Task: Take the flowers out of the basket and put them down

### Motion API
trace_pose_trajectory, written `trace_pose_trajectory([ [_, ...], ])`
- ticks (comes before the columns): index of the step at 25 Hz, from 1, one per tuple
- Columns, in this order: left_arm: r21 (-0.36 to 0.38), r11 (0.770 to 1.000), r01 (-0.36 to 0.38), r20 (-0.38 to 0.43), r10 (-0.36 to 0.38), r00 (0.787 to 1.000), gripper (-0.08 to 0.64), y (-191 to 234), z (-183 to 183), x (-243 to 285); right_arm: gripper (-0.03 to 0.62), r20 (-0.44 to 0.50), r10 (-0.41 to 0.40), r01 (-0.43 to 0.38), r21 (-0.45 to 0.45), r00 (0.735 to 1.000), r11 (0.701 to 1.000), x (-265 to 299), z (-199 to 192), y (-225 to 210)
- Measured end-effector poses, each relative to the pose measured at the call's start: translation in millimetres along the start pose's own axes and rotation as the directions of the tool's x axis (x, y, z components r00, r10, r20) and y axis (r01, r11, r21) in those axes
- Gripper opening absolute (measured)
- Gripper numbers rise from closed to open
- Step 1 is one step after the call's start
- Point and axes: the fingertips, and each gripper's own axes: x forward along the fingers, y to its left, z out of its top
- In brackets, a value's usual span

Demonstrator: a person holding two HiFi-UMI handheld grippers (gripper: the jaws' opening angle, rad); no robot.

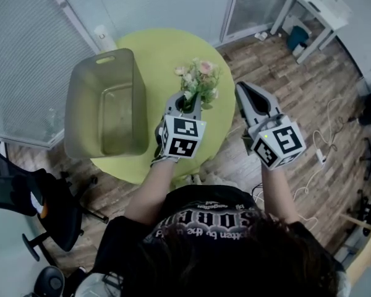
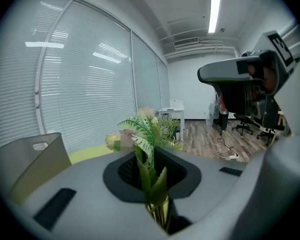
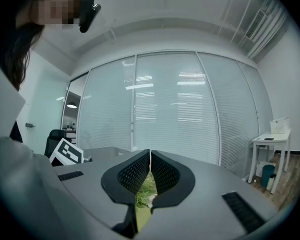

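Observation:
A small bunch of pink and cream flowers with green leaves sticks up from my left gripper, which is shut on its stems above the round yellow-green table. In the left gripper view the stems run down between the jaws and the flowers rise above them. The translucent grey basket stands on the table's left side, apart from the bunch, and nothing shows inside it. My right gripper hovers just right of the flowers, near the table's edge, shut on nothing.
A black office chair stands at the lower left beside the table. A white desk is at the far right, with cables on the wooden floor. Blinds cover the glass walls behind the table.

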Motion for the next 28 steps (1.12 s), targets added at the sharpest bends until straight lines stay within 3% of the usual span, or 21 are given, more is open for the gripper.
trace_pose_trajectory([
  [9, -0.033, 0.999, -0.014, 0.023, 0.015, 1.000, 0.046, -8, -60, 8, 0.031, -0.024, 0.019, -0.019, 0.015, 1.000, 1.000, -2, -12, 9],
  [20, -0.044, 0.999, -0.020, -0.073, 0.017, 0.997, 0.048, -13, -127, 18, 0.031, -0.035, 0.053, -0.052, 0.019, 0.998, 0.998, 2, -15, 18],
  [28, -0.038, 0.999, 0.000, -0.127, -0.004, 0.992, 0.086, -12, -153, 22, 0.031, -0.043, 0.069, -0.068, 0.024, 0.997, 0.997, 12, -18, 20],
])
